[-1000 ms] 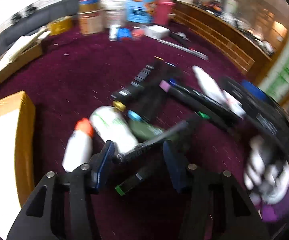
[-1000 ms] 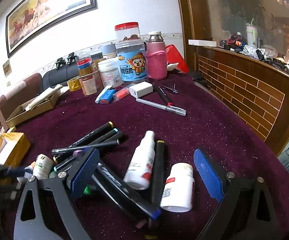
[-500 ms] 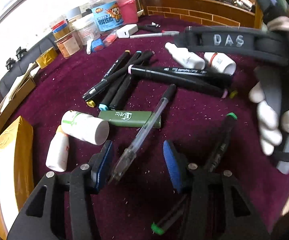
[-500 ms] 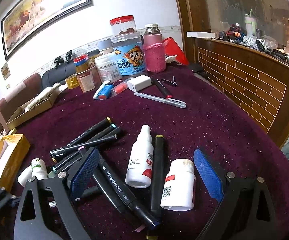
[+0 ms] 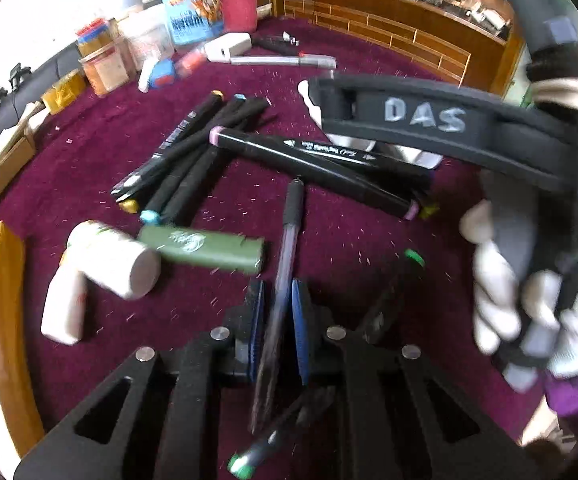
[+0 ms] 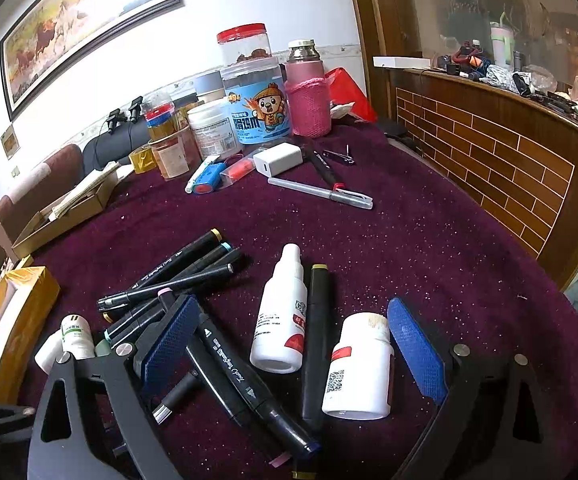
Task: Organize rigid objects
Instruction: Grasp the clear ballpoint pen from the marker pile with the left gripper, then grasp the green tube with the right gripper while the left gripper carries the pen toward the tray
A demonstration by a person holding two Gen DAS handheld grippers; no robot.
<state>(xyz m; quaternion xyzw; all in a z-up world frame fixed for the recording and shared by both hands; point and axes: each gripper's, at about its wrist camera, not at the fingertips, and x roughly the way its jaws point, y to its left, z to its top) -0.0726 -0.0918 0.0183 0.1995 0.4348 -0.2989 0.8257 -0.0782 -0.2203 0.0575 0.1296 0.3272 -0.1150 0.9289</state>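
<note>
**Operator:** Pen (image 5: 285, 264) first. My left tool (image 5: 276, 312) has its blue pads closing on the clear ballpoint pen; the barrel runs straight between them toward twelve o'clock, with the dark grip end out ahead on the maroon tabletop (image 5: 89, 160) and the other end back under the tool body.

**Spotter:** Is it a firm hold?

**Operator:** The pads look to be touching the barrel on both sides, though the view is smeared. I'd let the squeeze finish before lifting. A thin, smooth barrel held near one end will likely swing, so I'd lift slowly and keep the tool's line along the pen.

**Spotter:** Anything close enough to snag?

**Operator:** Green lighter (image 5: 209, 249) lies just beside the pen at ten o'clock, a white bottle (image 5: 119, 262) touching its far end. A green-capped marker (image 5: 389, 296) sits at two o'clock. Straight up clears all three; dragging sideways would nudge the lighter.

**Spotter:** And your right side?

**Operator:** Right tool (image 6: 289, 344) hangs wide open and holds nothing, with a white spray bottle (image 6: 279, 320) and a white pill bottle (image 6: 359, 368) lying between its fingers below it. In the left view its body crosses at one o'clock, gloved hand (image 5: 529, 304) at three. I'd carry the pen toward the marker pile (image 5: 193, 148) at eleven o'clock, away from that arm.
</note>
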